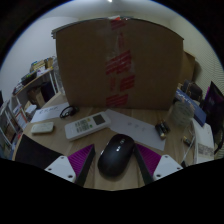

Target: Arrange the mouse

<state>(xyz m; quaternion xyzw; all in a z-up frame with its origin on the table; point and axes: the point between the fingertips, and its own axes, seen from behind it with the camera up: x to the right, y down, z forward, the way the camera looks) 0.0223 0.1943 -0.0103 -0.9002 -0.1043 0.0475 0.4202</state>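
Single view only, riding on the gripper [116, 168] and looking forward along its two fingers, angled slightly down onto a wooden desk [90, 140]. Very near the surface: black mouse [117, 156] at 6 o'clock between the fingers, cardboard box [118, 63] filling 12 o'clock beyond it. Wide-angle, so shelving [14, 118] bends in at 9 o'clock.

Tongs [118, 166] spread, magenta pads [80, 160] inward

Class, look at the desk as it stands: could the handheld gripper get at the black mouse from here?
Probably yes. The mouse already sits between the open jaws of the gripper, with a gap at either side and nothing in between. The cardboard box stands well beyond it.
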